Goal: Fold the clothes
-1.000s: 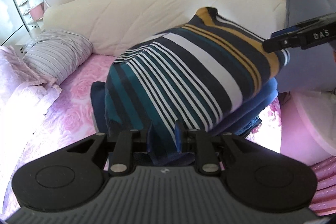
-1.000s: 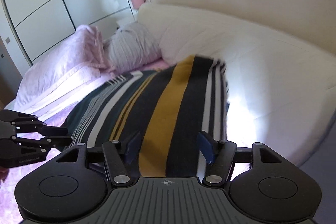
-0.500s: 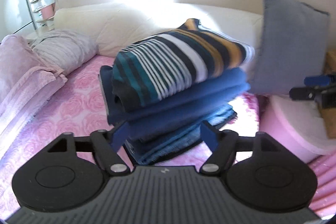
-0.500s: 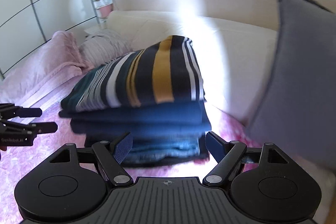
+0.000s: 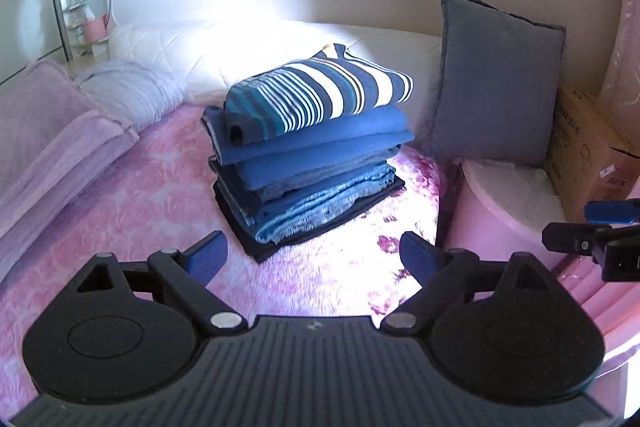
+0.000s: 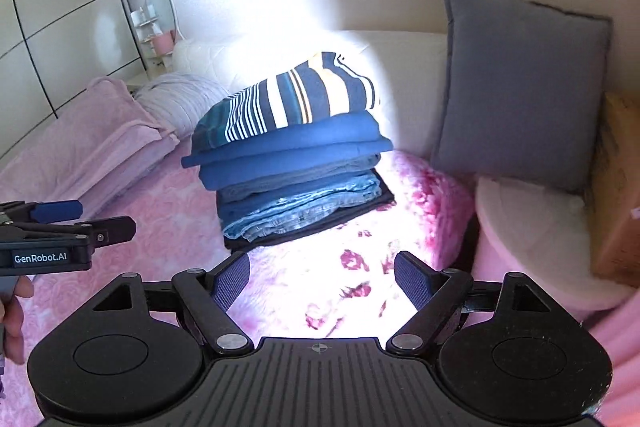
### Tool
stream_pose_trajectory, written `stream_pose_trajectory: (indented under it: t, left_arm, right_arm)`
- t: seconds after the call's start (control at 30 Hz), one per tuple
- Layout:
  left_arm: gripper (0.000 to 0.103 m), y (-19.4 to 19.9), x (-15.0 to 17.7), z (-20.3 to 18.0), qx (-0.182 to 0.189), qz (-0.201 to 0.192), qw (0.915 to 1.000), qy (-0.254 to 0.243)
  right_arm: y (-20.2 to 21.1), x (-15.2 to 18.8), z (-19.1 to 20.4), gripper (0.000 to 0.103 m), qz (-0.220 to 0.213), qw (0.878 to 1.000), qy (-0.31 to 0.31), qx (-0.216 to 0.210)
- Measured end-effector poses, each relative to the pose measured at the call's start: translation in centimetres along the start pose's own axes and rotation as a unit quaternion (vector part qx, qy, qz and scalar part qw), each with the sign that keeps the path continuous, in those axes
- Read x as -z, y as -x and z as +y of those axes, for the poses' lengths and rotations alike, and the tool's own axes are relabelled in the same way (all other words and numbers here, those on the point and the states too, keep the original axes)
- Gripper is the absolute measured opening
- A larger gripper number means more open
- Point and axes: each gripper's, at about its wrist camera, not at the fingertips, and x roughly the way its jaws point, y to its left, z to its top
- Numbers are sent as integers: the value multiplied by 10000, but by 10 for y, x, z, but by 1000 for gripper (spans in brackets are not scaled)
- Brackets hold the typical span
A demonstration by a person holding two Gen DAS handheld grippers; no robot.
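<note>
Left wrist | my left tongs (image 5: 314, 255) and right tongs (image 6: 322, 277) were opening, empty | striped top (image 5: 320, 93) lay folded atop stack (image 5: 308, 179) on bed (image 5: 120, 227) | nothing unfolded visible

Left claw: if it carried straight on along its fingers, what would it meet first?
Probably the pink floral bedspread just short of the stack of folded clothes. The left claw tilts downward, nothing lies between its opening jaws, and the stack sits ahead. Fisheye depth is uncertain, so it might reach the stack's bottom edge instead.
</note>
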Motion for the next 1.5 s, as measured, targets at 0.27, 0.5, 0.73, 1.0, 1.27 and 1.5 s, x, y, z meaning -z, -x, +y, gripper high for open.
stream_pose_trajectory:
  t: [0.27,0.5,0.73,1.0,1.27,1.5]
  left_arm:
    - [91,26,4,-3,-228,161,9993,251]
    - [91,35,3,-18,-507,201,9981,302]
    - [91,36,4,-26,-517,208,9966,601]
    - [92,45,7,-31,-632,167,9964,541]
    - [97,50,11,-34,-703,155,9967,381]
    - [98,55,14,-36,-679,92,9970,354]
  right_arm:
    - [16,-6,6,94,-5,9999,159,-66]
    - [21,-13,3,94,158,9992,357,-78]
    - [25,-11,-3,94,263,9982,530,-6]
    - [27,-2,3,94,347,9974,625,-130]
    - [28,0,15,94,292,9968,700,-259]
    - [31,-1,15,94,194,9968,734,-245]
